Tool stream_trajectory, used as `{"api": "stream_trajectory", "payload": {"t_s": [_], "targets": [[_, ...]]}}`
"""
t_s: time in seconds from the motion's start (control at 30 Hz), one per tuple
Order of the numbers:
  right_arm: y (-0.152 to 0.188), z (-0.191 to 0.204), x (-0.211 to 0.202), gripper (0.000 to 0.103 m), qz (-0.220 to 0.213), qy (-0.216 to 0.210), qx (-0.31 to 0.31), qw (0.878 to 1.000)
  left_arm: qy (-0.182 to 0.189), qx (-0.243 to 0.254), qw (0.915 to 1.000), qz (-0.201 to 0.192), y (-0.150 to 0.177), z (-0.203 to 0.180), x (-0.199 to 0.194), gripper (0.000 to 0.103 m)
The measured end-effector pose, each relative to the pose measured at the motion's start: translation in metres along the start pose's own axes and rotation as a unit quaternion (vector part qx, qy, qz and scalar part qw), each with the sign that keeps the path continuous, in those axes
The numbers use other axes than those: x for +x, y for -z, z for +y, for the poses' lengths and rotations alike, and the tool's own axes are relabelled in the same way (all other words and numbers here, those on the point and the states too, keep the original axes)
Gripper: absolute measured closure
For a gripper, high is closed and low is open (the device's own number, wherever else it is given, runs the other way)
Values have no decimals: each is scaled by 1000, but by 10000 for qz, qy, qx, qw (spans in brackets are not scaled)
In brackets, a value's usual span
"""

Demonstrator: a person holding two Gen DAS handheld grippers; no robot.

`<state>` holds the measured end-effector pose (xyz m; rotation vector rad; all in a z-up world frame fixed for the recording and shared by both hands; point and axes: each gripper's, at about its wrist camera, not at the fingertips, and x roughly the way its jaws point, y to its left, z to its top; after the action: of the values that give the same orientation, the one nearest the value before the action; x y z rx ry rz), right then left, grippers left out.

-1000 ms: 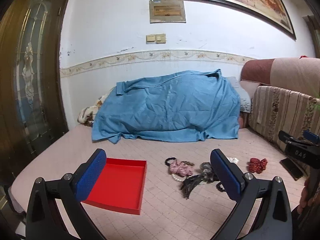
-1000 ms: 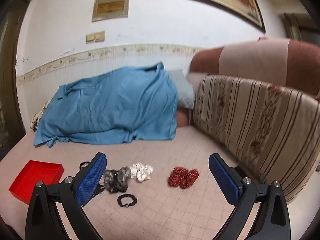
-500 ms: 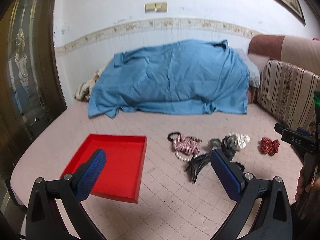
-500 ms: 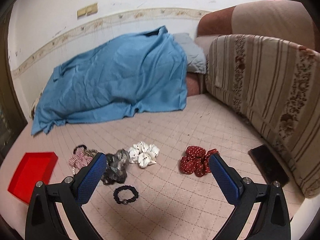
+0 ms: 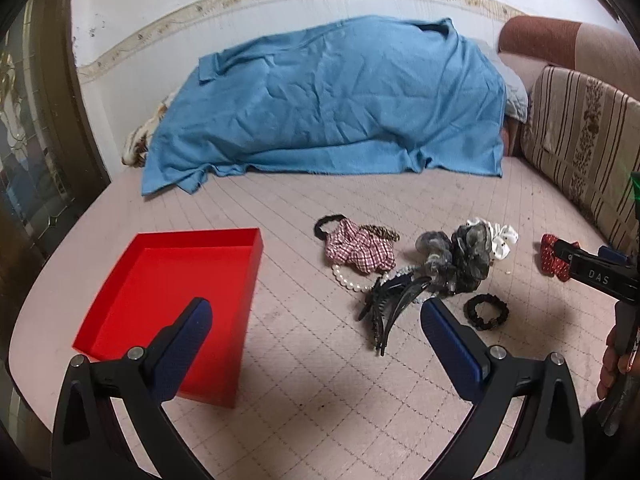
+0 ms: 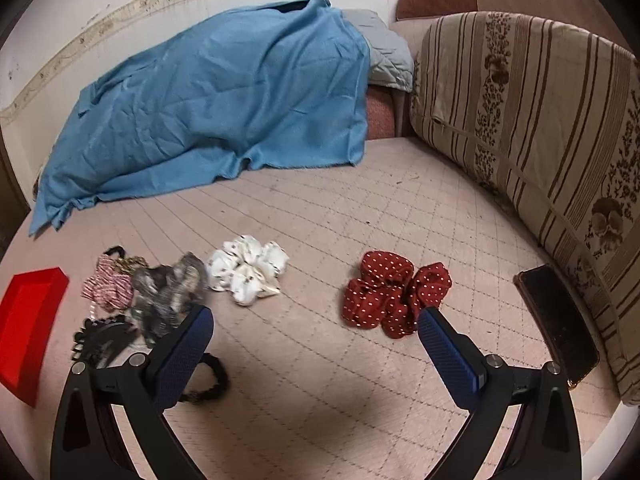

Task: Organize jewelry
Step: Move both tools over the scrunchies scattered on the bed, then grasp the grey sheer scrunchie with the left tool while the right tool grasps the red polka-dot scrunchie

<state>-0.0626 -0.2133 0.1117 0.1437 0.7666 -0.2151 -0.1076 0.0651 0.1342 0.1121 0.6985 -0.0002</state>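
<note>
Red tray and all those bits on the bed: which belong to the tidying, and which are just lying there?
Part of the job:
shallow red tray
red polka-dot scrunchie
white printed scrunchie
grey gauzy scrunchie
pink checked scrunchie
white pearl string
black claw clip
small black hair tie

Just lying about:
blue blanket
dark phone
striped cushion

Both wrist cameras look down-forward, fairly close; both show the grey scrunchie (image 5: 466,258) (image 6: 168,288).

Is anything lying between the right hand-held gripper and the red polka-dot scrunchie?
Nothing visible. The right hand-held gripper is open and the red polka-dot scrunchie lies just ahead of it, apart from the white scrunchie.
</note>
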Motion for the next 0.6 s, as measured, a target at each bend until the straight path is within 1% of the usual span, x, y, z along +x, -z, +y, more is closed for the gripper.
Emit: {"api": "stream_trajectory", "payload": {"t_s": [0.2,0.4,0.5,0.6], "targets": [[4,-15,6,0,10,-30,-53,10000,8,33,9999,113,-2,-6,23,0],[9,-34,7,0,-81,149,-71,9998,265,29,9992,306,-4,-18,46,0],[13,-50,15,0,19,298,91,9995,414,142,9981,434,-2,-32,59,0],[15,-70,30,2,267,274,461,9982,436,344,9973,476,-1,-46,68,0]]}}
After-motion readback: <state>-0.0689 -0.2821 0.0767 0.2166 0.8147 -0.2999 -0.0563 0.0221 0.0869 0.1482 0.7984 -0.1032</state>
